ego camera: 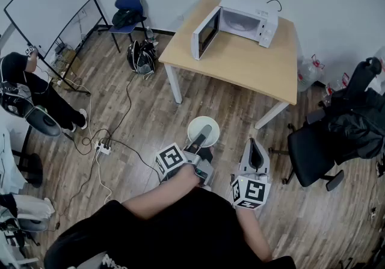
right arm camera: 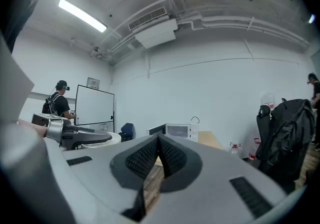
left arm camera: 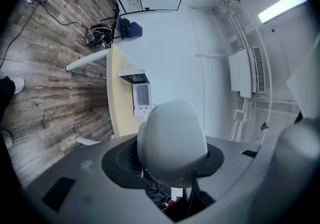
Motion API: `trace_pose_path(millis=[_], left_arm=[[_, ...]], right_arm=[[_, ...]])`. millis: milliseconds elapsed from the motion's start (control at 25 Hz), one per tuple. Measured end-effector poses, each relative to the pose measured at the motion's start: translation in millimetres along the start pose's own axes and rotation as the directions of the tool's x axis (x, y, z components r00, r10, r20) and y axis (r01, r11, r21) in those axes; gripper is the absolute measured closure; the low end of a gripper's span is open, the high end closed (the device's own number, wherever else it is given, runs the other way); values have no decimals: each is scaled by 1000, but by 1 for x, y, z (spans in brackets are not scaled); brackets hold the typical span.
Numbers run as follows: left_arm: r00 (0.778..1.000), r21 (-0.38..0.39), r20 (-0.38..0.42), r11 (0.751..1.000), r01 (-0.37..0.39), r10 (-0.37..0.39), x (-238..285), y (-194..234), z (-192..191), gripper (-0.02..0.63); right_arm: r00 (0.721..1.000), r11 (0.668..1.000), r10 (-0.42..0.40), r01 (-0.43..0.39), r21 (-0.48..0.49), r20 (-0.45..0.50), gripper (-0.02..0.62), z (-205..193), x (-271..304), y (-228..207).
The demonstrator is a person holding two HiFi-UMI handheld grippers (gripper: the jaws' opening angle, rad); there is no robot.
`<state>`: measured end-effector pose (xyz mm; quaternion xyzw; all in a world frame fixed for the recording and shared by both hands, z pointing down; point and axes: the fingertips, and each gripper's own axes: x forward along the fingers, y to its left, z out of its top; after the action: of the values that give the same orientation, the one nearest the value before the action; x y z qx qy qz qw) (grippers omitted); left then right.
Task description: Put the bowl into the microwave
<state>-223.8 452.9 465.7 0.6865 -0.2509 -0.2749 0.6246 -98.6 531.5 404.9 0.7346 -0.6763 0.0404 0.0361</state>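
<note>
The task looks about halfway done: the bowl (ego camera: 194, 128) is already picked up, but it hangs over the floor well short of the table (ego camera: 240, 66), so the carry and the setting-down are left. The left gripper (ego camera: 204, 136) pinches the bowl's rim, with one jaw inside and one outside. The right gripper (ego camera: 255, 154), at about 4 o'clock from the bowl, has its jaws pressed together on nothing. The microwave (ego camera: 243, 21) stands on the table at about 1 o'clock from the bowl, its door (ego camera: 204, 33) swung open at its 9 o'clock side, so no opening step seems needed. The bowl sits upright, mouth up; being round, it has no long axis. It is probably empty, though the jaw covers part of the inside.
</note>
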Motion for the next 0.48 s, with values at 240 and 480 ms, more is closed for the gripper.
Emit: trace_pose_path(millis=[240,480], left_arm=[[999,-4,-8,999,-32,32,0,5,-5,397],[998,-52,-38,997,-51,49,10,22,-4,397]], right_arm=[[1000,1000,-8,8,0,-3,535,-2,-4,-4],[999,1000,-8,8,-21,-33,535,-14,7,-11]])
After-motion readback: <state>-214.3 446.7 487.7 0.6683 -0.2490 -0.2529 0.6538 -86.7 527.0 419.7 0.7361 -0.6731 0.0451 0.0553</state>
